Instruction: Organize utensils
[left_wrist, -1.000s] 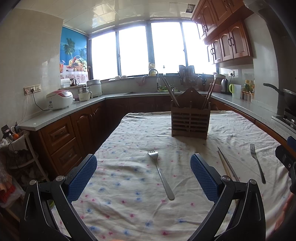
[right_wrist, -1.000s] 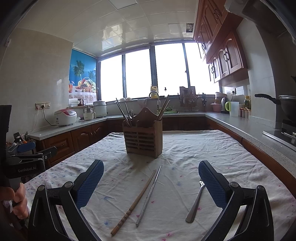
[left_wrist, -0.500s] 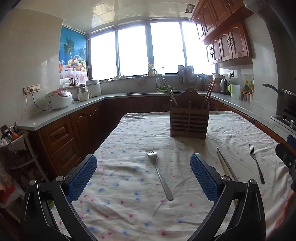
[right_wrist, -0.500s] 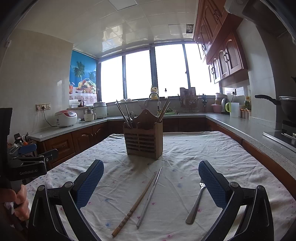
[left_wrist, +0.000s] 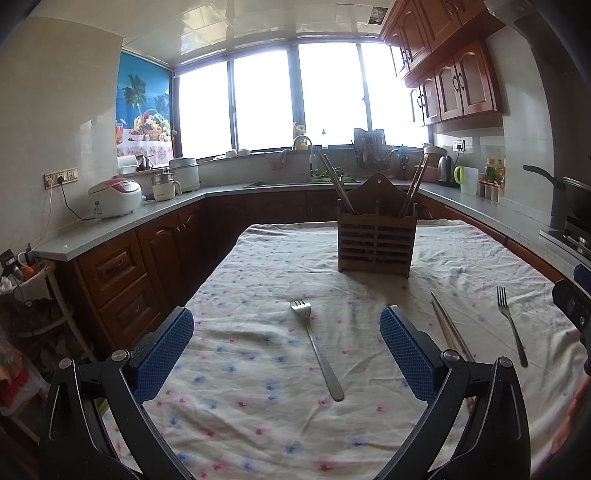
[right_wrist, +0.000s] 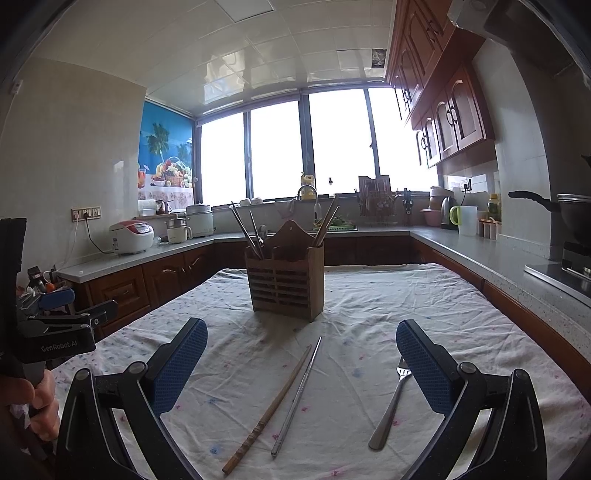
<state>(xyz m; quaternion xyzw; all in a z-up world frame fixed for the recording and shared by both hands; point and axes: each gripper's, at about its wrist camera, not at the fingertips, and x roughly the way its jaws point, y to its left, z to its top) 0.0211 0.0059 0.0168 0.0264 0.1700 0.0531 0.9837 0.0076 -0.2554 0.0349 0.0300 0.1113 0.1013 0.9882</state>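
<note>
Both wrist views, utensil sorting in hand. The left hand-held gripper (left_wrist: 286, 349) hangs over the cloth-covered counter (left_wrist: 461, 251) with its blue pads wide apart and nothing between them; a steel fork (left_wrist: 317, 350) lies flat between the pads' lines of sight, tines toward the wooden utensil caddy (left_wrist: 376, 236). The right hand-held gripper (right_wrist: 302, 363) is likewise spread and empty, framing a bamboo chopstick (right_wrist: 271, 406) and a metal chopstick (right_wrist: 297, 395) that lie just beside each other, converging toward their far ends. A second fork (right_wrist: 391, 404) lies near the right pad, its tines partly hidden behind it. The caddy stands upright, well beyond all four loose pieces, with chopsticks already leaning in its left and right compartments.

Probable hazards:
- Every loose piece lies flat on soft, wrinkled cloth, so closing pads may pinch fabric with the utensil and drag the cloth (and perhaps the caddy standing on it).
- The two chopsticks are close enough that a grasp aimed at one could catch or roll the other.
- A thin smooth handle gripped off-centre would likely pivot and slip between the pads.
- Sticks already leaning in the caddy could block an insertion, or a sideways push at its rim could tip it.
- The grippers work near each other; the left one shows at the right view's left edge.
</note>
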